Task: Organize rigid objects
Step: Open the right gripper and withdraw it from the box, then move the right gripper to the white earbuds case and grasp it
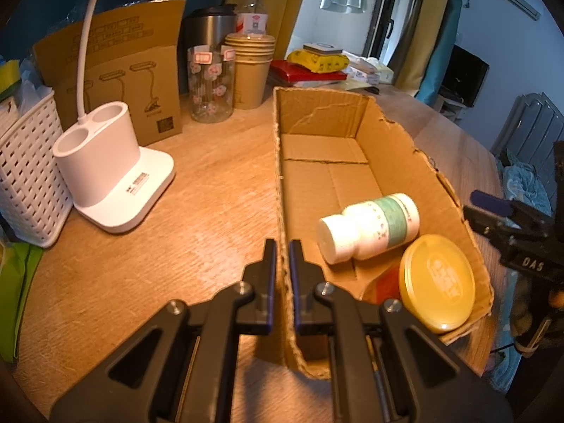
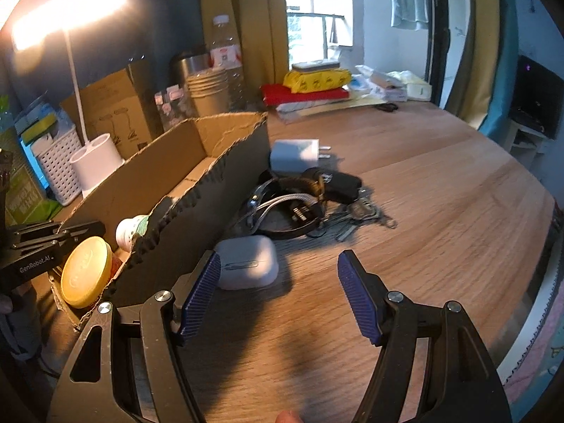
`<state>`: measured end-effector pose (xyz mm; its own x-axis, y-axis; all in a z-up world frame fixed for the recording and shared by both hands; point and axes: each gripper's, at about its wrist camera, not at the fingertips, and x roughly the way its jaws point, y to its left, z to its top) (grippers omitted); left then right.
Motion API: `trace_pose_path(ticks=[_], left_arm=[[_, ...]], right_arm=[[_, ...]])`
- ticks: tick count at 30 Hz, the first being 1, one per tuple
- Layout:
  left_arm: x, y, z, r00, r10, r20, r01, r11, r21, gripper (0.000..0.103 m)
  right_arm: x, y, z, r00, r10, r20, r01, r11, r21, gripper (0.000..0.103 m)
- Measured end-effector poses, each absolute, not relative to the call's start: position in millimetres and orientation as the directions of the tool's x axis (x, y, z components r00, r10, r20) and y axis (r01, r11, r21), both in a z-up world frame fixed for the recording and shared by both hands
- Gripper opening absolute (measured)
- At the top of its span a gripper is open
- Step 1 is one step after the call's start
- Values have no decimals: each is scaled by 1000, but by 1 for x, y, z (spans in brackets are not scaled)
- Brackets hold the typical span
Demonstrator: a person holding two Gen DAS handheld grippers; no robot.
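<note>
Wooden table (image 1: pixel 197 211) is filling most of both views, with yellow curtains and a window showing at twelve o'clock. Lying along it is an open brown cardboard box (image 1: pixel 394 148), and the left tongs (image 1: pixel 282 248) are sitting clamped on the box's near left wall, one finger outside and one inside. Inside the box, at about four o'clock in the left wrist view, a white plastic pill bottle with a green label (image 1: pixel 370 227) is lying on its side, touching a round jar with a yellow lid (image 1: pixel 437 282) in the near right corner. Standing at nine o'clock of the box are a white desk lamp with a two-hole holder base (image 1: pixel 112 172) and a white perforated plastic basket (image 1: pixel 24 183). In the right wrist view the right tongs (image 2: pixel 278 264) are hanging open over the table with nothing between the fingers. Just beyond the left blue pad a white rounded earbud case (image 2: pixel 248 264) is resting beside the box's outer wall. Farther out toward twelve o'clock are lying a coiled black cable (image 2: pixel 282 208), a black key fob with a bunch of keys (image 2: pixel 338 183) and a white plug-in charger (image 2: pixel 294 155).
</note>
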<state>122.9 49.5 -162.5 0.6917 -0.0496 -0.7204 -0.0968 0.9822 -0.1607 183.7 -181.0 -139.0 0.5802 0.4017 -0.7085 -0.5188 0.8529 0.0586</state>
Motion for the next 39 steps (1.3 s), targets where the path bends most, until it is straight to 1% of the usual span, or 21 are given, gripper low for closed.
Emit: trace_pose_path(ticks=[8, 25, 34, 37, 38, 39], left_arm=[[123, 48, -163, 691, -51, -721, -97, 982, -163, 8], [124, 48, -165, 689, -55, -722, -99, 981, -170, 8], [124, 48, -165, 690, -55, -722, -99, 980, -170, 8], [124, 48, -165, 690, -55, -722, -98, 981, -168, 8], [124, 48, -165, 690, -55, -722, -99, 980, -170, 8], [124, 48, -165, 690, -55, -722, -99, 980, -170, 8]], right_arm=[[188, -156, -157, 527, 408, -746, -579, 814, 37, 72], [205, -147, -166, 505, 379, -776, -601, 799, -1, 72], [209, -145, -168, 493, 377, -784, -604, 797, 4, 72], [207, -143, -168, 493, 379, -783, -614, 789, -5, 64], [206, -141, -169, 495, 376, -783, -615, 788, -11, 59], [205, -140, -169, 497, 373, -784, -616, 787, -17, 58]])
